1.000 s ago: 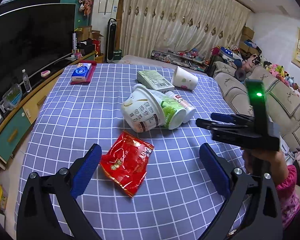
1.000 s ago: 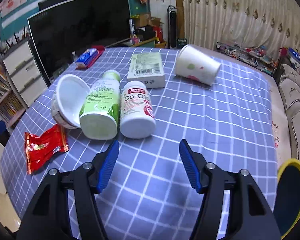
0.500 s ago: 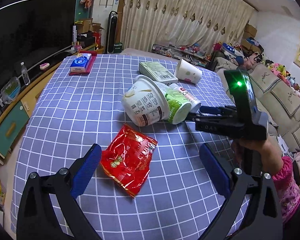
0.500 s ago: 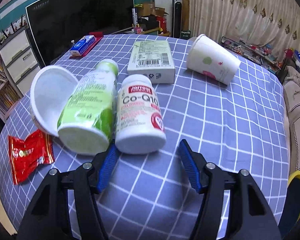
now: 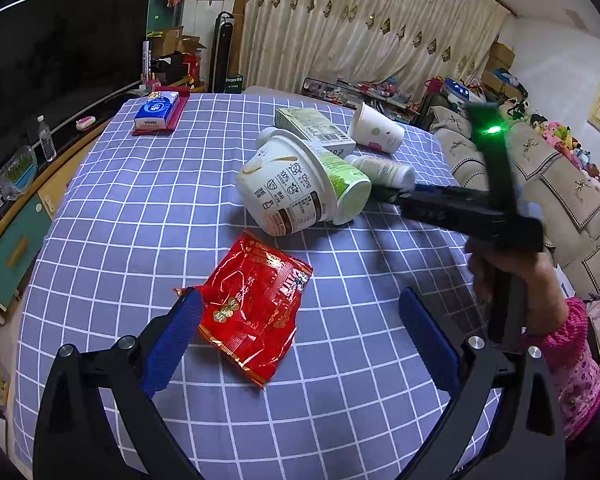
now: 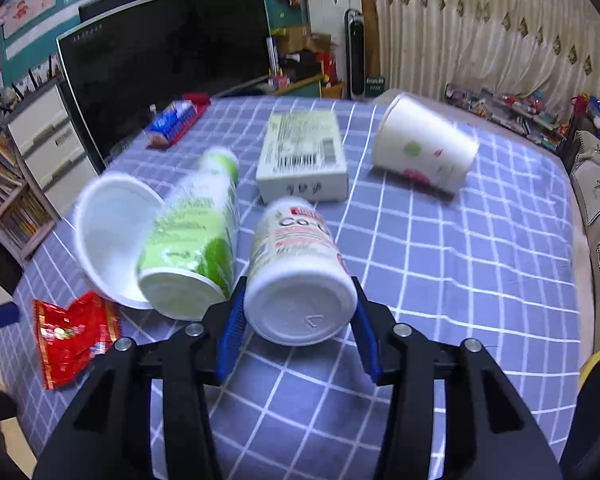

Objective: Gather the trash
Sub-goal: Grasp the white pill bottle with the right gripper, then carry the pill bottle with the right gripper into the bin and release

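Trash lies on the blue checked tablecloth (image 5: 140,208). My right gripper (image 6: 298,332) has its jaws closing on a white supplement bottle (image 6: 296,264) lying on its side; both blue pads touch the bottle's base. A green-labelled bottle (image 6: 192,240) and a tipped white yogurt cup (image 6: 108,236) lie just left of it. My left gripper (image 5: 300,340) stands open over a red snack packet (image 5: 256,308), its left pad at the packet's near corner. In the left wrist view the right gripper (image 5: 392,192) reaches in from the right.
A flat green-white carton (image 6: 304,156) and a tipped paper cup (image 6: 424,152) lie farther back. A blue tissue pack (image 5: 158,110) on a red tray sits at the far left corner. A sofa (image 5: 560,176) borders the right side, a television cabinet the left.
My right gripper has moved forward to the white bottle and narrowed onto its base. The left gripper has crept closer to the red packet and stayed open.
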The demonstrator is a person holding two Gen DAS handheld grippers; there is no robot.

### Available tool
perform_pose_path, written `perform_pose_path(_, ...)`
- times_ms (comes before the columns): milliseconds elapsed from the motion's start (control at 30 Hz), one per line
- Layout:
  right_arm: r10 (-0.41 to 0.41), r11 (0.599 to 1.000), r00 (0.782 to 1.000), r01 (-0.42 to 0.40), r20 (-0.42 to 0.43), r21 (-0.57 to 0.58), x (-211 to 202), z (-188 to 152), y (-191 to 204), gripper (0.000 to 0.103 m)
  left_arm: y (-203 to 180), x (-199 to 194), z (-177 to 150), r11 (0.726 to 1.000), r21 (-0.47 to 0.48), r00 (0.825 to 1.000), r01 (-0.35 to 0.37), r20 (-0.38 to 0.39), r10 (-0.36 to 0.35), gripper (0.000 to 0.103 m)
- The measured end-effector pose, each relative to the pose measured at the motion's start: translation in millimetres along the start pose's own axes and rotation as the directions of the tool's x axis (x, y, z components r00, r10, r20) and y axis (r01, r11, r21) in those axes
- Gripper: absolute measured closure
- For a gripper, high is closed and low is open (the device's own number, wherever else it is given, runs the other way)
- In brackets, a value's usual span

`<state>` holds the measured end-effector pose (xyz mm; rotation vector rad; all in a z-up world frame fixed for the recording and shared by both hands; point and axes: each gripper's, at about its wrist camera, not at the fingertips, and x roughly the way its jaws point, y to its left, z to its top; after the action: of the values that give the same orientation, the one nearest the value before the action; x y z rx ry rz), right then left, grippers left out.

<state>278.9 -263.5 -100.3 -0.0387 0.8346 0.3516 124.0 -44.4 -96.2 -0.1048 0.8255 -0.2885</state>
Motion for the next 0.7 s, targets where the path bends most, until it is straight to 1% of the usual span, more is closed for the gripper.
perform_pose_path(67,0.005,1.000,0.999,-0.005,0.040,0.002,-15.3,-0.7,-1.8,0.057,-0.5,2.2,-0.4,1.000,0.003,1.000,0.000,-0.006,0.000,0.006)
perform_pose_path(167,0.021,1.000,0.998,-0.021,0.063,0.007,-29.6,-2.3,-4.9,0.058,-1.8,5.6,-1.5,1.000,0.005,1.000,0.001,-0.015,-0.001,0.006)
perform_pose_path(267,0.025,1.000,0.998,-0.026,0.063,0.002,-33.7,-3.1,-6.2,0.058,-4.6,9.1,-1.3,1.000,0.008,1.000,0.006,-0.022,-0.006,0.006)
perform_pose_path(500,0.033,0.999,0.999,-0.033,0.039,0.002,-27.9,-5.4,-2.3,0.058,-7.8,12.2,-3.7,1.000,0.021,1.000,0.006,-0.031,-0.005,0.006)
perform_pose_path(633,0.044,0.999,0.998,-0.044,0.053,0.010,-34.1,-5.5,-2.4,0.058,-5.1,11.2,-2.4,1.000,0.015,1.000,0.006,-0.027,-0.005,0.006)
perform_pose_path(700,0.048,0.999,0.996,-0.049,0.074,0.017,-43.5,-7.0,-3.3,0.058,-4.4,10.8,-1.8,1.000,0.014,1.000,0.009,-0.025,-0.008,0.006)
